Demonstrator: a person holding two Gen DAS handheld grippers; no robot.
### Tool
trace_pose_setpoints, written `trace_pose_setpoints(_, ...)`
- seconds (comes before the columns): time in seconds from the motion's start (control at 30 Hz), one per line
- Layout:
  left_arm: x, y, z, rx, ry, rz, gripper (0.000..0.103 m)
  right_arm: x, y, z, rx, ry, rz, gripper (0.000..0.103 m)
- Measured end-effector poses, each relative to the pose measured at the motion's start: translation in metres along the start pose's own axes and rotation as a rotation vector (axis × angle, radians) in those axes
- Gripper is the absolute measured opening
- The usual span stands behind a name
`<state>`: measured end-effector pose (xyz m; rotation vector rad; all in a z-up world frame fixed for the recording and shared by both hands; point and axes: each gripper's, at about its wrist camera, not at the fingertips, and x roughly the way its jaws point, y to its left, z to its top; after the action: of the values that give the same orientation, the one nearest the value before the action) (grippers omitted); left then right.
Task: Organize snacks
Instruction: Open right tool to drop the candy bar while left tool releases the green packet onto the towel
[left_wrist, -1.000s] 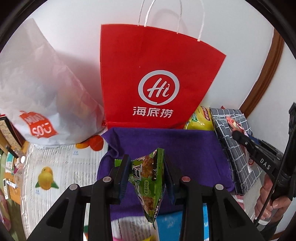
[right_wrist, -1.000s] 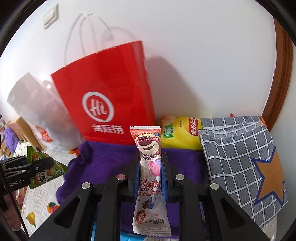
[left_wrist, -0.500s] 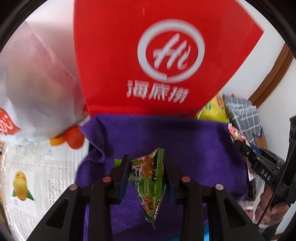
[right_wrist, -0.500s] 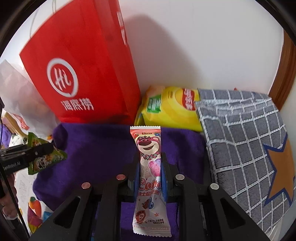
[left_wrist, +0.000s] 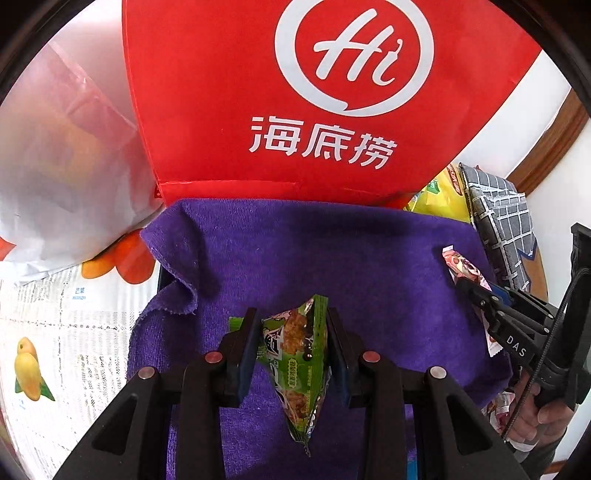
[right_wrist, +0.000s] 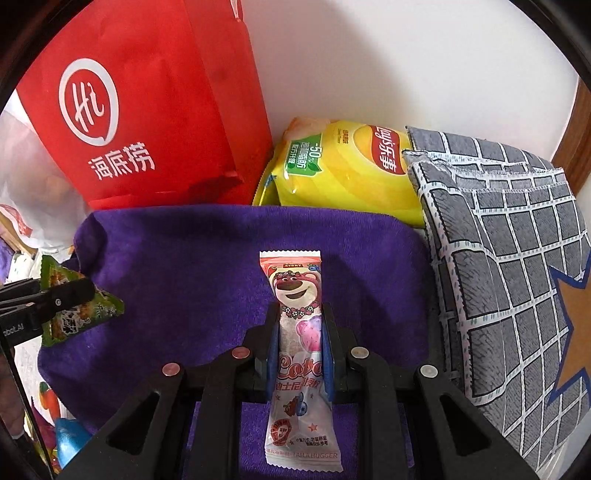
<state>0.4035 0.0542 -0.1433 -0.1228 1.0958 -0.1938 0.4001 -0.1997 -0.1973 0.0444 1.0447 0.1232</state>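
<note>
My left gripper (left_wrist: 291, 332) is shut on a green triangular snack packet (left_wrist: 295, 354), held just above a purple towel (left_wrist: 295, 251). My right gripper (right_wrist: 299, 325) is shut on a pink bear-print candy packet (right_wrist: 299, 332), which hangs over the same purple towel (right_wrist: 207, 266). In the left wrist view the right gripper (left_wrist: 469, 286) shows at the right edge with the pink packet (left_wrist: 461, 264) sticking out past its tips. In the right wrist view the left gripper (right_wrist: 81, 291) comes in from the left with the green packet (right_wrist: 74, 314).
A red paper bag (left_wrist: 314, 110) stands against the wall behind the towel, a white plastic bag (left_wrist: 55, 166) to its left. A yellow chip bag (right_wrist: 343, 170) and a grey checked cloth bag (right_wrist: 509, 266) lie at the back right. A fruit-print sheet (left_wrist: 55, 332) covers the left.
Both grippers have come down and forward toward the purple towel, each still holding its packet. The red bag and the towel now fill more of both views.
</note>
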Motion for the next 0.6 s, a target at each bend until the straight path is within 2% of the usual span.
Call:
trace_pose_setpoints(0.33,0.006,-0.001,0.002,-0.004,0.014,0.0,0.033,0.015,0.009,0.002,-0.014,0.006,-0.002,0.023)
trace_pose_setpoints(0.43,0.008,-0.003,0.002,-0.002,0.019,-0.004,0.033,0.012,0.007,0.003,-0.013,-0.001,0.0,0.03)
trace_pose_setpoints(0.6,0.002,-0.009,0.003,0.02,0.011,-0.007,0.036,0.002,0.007,0.007,-0.01,-0.017,-0.002,0.051)
